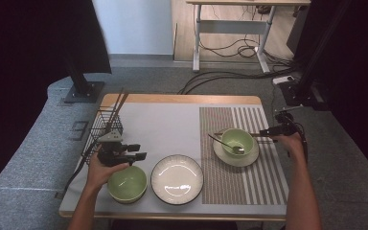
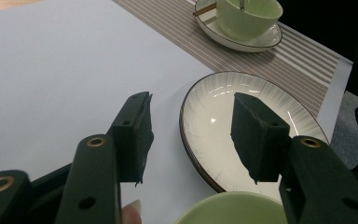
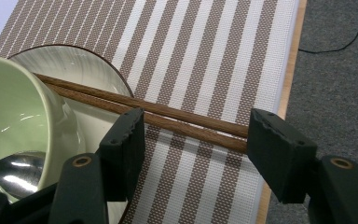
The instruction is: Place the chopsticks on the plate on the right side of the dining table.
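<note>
Two brown chopsticks (image 3: 177, 116) lie side by side, one end on the rim of a white saucer (image 3: 91, 70), the other on the striped placemat (image 3: 205, 42). My right gripper (image 3: 198, 116) is open just above them, one jaw on either side. A green bowl (image 3: 14, 107) with a metal spoon (image 3: 14, 172) stands on that saucer. In the high view the right gripper (image 1: 262, 133) sits just right of this bowl (image 1: 238, 140). My left gripper (image 1: 140, 151) is open above the table, between a second green bowl (image 1: 127, 183) and a white plate (image 1: 177, 178). Its jaws (image 2: 191, 107) frame the plate's rim (image 2: 261, 93).
A black wire basket (image 1: 106, 127) holding more chopsticks stands at the table's left edge, just behind the left hand. A white mat (image 1: 163, 129) covers the middle of the table. The right table edge (image 3: 289, 70) runs close to the right gripper, with grey carpet beyond.
</note>
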Demonstrator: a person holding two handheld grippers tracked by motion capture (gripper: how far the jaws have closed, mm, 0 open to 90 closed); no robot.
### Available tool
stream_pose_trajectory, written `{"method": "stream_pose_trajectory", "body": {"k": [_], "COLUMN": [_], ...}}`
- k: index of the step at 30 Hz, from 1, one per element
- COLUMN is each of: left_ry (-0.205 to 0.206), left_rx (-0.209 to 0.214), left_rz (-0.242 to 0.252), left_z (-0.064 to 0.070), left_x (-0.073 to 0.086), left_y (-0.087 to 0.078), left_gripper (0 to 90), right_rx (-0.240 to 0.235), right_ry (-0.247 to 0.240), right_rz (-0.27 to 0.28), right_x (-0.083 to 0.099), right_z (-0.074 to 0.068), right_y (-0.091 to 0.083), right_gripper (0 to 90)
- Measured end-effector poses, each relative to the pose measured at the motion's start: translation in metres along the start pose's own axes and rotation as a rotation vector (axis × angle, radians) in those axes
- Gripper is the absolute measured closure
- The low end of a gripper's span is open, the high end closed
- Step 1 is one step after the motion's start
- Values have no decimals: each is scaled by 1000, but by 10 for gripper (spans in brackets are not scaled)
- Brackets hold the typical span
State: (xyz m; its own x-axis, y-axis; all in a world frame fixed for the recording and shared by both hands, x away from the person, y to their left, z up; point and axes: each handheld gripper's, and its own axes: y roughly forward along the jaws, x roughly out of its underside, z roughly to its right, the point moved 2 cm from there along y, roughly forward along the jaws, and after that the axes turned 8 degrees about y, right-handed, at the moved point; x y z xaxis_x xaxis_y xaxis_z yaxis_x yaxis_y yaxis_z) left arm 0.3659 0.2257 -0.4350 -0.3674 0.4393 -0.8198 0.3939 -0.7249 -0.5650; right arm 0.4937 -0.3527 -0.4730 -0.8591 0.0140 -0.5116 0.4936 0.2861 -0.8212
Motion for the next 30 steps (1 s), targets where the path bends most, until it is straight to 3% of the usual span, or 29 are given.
{"method": "stream_pose_trajectory", "body": {"k": [30], "left_ry": [-1], "left_rx": [-2], "left_rz": [-5], "left_z": [-1], "left_x": [0], "left_y": [1], "left_gripper": [481], "right_rx": [14], "right_ry": [35], "right_rz": [4], "right_x": [5], "right_z": [15], "right_y": [-2], "right_gripper": [338]}}
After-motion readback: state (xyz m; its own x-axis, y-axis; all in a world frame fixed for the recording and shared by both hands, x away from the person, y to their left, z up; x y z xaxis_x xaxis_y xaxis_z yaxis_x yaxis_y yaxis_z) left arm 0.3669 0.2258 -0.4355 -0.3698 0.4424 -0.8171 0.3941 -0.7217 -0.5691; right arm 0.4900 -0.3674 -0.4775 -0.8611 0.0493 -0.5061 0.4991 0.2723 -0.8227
